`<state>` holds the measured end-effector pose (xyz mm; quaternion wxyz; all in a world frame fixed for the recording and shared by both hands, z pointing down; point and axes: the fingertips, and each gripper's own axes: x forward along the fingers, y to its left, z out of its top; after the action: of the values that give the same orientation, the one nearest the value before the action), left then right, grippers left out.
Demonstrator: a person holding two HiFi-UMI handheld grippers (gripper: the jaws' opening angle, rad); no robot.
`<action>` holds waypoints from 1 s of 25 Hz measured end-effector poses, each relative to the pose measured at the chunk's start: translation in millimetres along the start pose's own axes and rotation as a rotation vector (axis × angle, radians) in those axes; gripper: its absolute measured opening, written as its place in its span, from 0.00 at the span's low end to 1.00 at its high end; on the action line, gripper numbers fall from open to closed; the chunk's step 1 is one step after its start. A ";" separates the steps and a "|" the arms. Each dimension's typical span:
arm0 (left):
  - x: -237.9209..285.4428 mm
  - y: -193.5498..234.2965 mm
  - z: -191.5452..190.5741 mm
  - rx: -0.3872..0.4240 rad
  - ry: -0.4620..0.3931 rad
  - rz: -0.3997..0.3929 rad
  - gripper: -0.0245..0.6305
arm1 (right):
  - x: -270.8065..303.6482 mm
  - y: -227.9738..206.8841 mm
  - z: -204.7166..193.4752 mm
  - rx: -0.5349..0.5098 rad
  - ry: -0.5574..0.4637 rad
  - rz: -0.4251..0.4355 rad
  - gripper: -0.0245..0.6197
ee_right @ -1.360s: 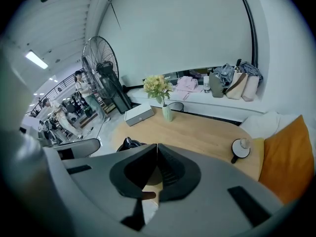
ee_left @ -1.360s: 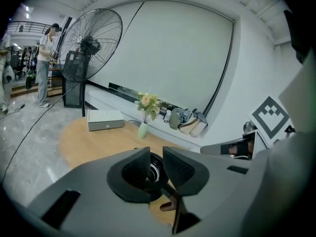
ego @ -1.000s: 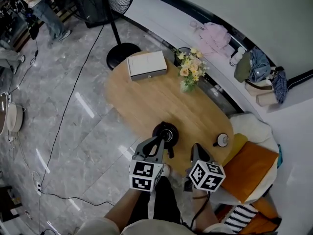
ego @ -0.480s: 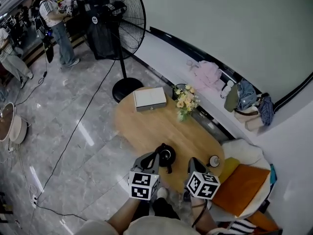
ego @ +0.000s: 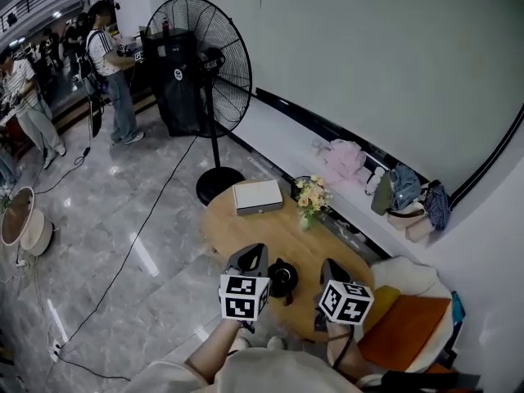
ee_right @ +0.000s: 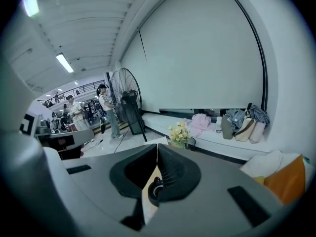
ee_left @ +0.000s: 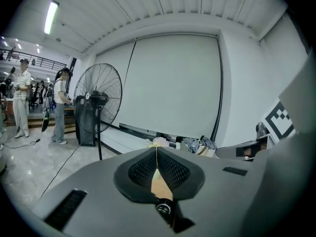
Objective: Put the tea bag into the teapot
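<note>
We're hovering the left gripper and right gripper, both with jaws pressed together on nothing. The black teapot is sitting on the wooden table below them. The tea bag isn't showing anywhere; we're guessing it's light, flimsy and tearable, so gently pinch its tag.

The teapot was set on the table, near its front edge. Behind the teapot, at the far end, a box was placed; a vase of flowers was stood behind the teapot and slightly right. The left gripper was held just left of the teapot, the right gripper to its right. A fan was stood well behind and left of the teapot, a cushion laid off the table to its right
</note>
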<state>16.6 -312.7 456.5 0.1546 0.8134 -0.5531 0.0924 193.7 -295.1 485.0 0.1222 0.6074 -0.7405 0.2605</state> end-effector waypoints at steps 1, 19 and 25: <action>1.4 1.9 9.9 0.008 -0.018 0.006 0.07 | -0.7 0.8 9.8 -0.006 -0.021 0.003 0.09; -8.3 36.5 63.9 0.027 -0.108 0.082 0.07 | -34.5 -14.0 73.8 -0.044 -0.181 -0.052 0.09; -6.7 34.0 58.5 0.041 -0.094 0.082 0.07 | -34.7 -14.4 67.8 -0.036 -0.170 -0.047 0.09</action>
<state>-18.7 -339.2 404.8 0.1079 0.7965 -0.5905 0.0717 224.8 -304.2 414.6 0.0759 0.6424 -0.7381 0.1918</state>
